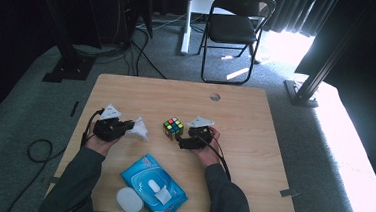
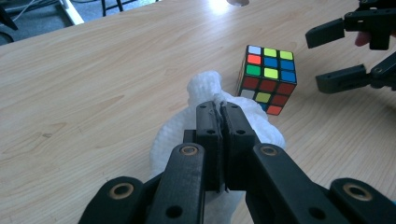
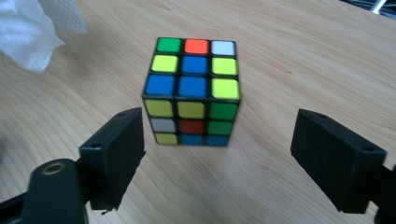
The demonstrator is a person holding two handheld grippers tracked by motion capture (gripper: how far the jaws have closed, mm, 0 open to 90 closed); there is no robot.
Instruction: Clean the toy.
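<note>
A scrambled colour cube (image 1: 173, 128) (image 2: 267, 79) (image 3: 191, 91) stands on the wooden table (image 1: 245, 115), near its middle. My right gripper (image 1: 182, 141) (image 3: 219, 158) is open wide just short of the cube, and neither jaw touches it. In the left gripper view it (image 2: 334, 56) sits to the right of the cube. My left gripper (image 1: 130, 127) (image 2: 219, 109) is shut on a crumpled white wipe (image 1: 140, 129) (image 2: 208, 88) that rests on the table to the left of the cube. A corner of the wipe (image 3: 28, 28) appears in the right gripper view.
A blue pack of wet wipes (image 1: 153, 186) lies by the near table edge between the forearms, with a white round lid (image 1: 129, 200) beside it. A cable hole (image 1: 215, 96) is at the far side. A folding chair (image 1: 234, 29) stands beyond the table.
</note>
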